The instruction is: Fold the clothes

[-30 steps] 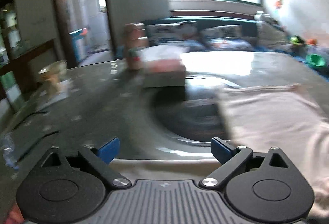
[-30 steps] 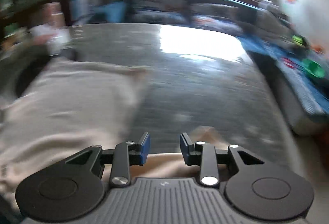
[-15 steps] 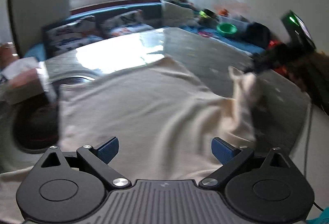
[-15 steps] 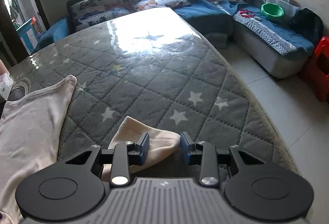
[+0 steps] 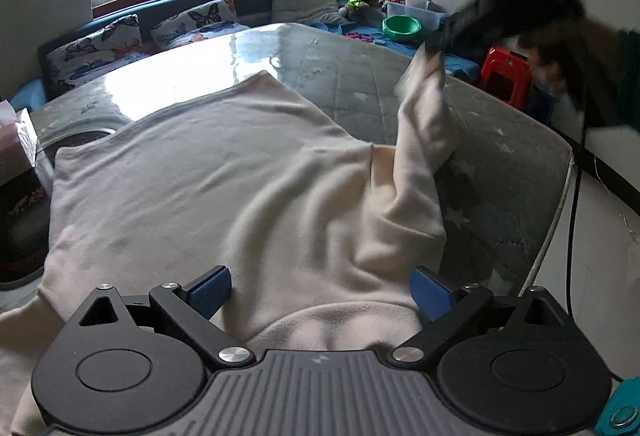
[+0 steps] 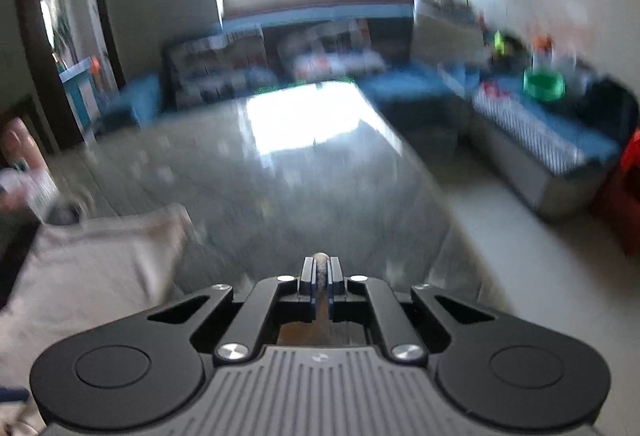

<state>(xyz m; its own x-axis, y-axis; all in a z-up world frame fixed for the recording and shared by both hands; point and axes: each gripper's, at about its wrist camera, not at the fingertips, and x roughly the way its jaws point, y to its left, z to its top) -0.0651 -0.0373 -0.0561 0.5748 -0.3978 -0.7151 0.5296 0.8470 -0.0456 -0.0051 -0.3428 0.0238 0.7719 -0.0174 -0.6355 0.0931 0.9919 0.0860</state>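
A cream sweater [image 5: 200,188] lies spread on the grey quilted star-pattern table [image 5: 500,156]. My left gripper [image 5: 320,288] hovers open over its near edge by the collar, blue pads wide apart with cloth below them but not pinched. The sweater's right sleeve [image 5: 420,140] rises off the table to my right gripper [image 5: 434,50], a blurred dark shape at upper right. In the right wrist view, the right gripper [image 6: 320,268] is shut on the sleeve cuff [image 6: 320,257], a thin strip of cloth between the pads. The sweater body [image 6: 92,268] shows at lower left, blurred.
A tissue box [image 5: 12,140] and a dark round recess [image 5: 20,220] sit at the table's left. The table's right edge [image 5: 558,204] drops to the floor, with a black cable [image 5: 576,196] beside it. Beyond are a blue sofa [image 5: 192,20], a green bowl [image 5: 401,28] and a red stool [image 5: 506,76].
The right gripper closed on the sleeve cuff that lay between its pads and lifted it. The left gripper swung right over the sweater, then nearly stopped, still open.
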